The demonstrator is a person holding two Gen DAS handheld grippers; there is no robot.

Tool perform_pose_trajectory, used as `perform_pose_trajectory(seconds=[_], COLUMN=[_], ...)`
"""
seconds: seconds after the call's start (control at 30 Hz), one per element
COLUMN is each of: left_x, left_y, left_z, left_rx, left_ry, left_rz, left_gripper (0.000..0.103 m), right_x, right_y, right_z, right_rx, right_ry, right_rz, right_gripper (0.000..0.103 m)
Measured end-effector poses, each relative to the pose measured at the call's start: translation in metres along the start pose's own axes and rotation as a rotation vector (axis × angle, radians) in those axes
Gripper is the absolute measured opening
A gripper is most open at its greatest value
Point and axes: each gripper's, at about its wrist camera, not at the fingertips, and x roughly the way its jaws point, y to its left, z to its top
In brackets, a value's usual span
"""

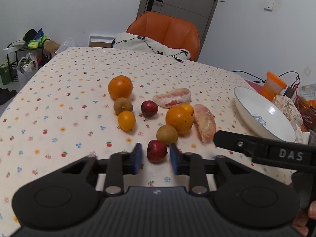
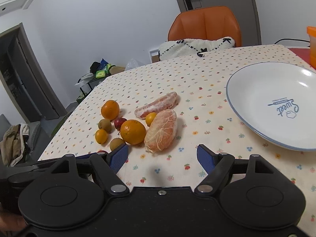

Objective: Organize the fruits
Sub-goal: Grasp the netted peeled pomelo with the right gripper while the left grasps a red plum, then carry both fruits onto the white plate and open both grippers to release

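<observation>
Left gripper (image 1: pixel 156 155) low over the floral tablecloth (image 1: pixel 59 98), blue pads (image 1: pixel 138 156) apart with a small red fruit (image 1: pixel 156 151) sitting between them; narrow gaps each side, pads not clearly touching it. Just behind it a brown longan-like fruit (image 1: pixel 167 134), then an orange (image 1: pixel 179 120) and a peeled pomelo segment (image 1: pixel 205 125). Further back: second red fruit (image 1: pixel 149 109), second pomelo segment (image 1: pixel 173 97), another orange (image 1: pixel 120 87), brown fruit (image 1: pixel 122 105), small kumquat-like fruit (image 1: pixel 126 120).

Right gripper (image 2: pixel 163 157) wide open, nothing between its fingers, hovering over bare cloth just in front of the near pomelo segment. White blue-rimmed plate (image 2: pixel 246 126) sits to the right, apart from the fruit cluster, nothing on it. Orange chair (image 2: pixel 205 23) behind the table.
</observation>
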Motion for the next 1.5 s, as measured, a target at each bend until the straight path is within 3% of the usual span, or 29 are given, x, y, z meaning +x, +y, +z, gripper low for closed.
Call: perform_pose_trajectory(seconds=[0.23, 0.7, 0.77, 0.87, 1.5], left_x=[-0.003, -0.013, -0.015, -0.019, -0.027], left_y=[0.009, 0.017, 0.016, 0.013, -0.030], left_z=[0.004, 0.017, 0.018, 0.021, 0.033], left_rx=[-0.043, -0.052, -0.048, -0.045, 0.023], left_ry=[-0.015, -0.060, -0.067, -0.077, -0.129], left_rz=[0.012, 0.027, 0.026, 0.022, -0.032], left_gripper=[0.020, 0.020, 0.020, 0.020, 0.020], right_x=[0.017, 0.041, 0.044, 0.041, -0.022], right_y=[0.003, 0.009, 0.010, 0.007, -0.010], right_z=[0.007, 0.016, 0.016, 0.016, 0.021], right_rx=[0.023, 0.002, -0.023, -0.010, 0.038], right_ry=[0.014, 0.004, -0.004, 0.002, -0.108], right_rz=[0.005, -0.066, -0.079, -0.058, 0.011], right_gripper=[0.062, 0.054, 0.041, 0.036, 0.034])
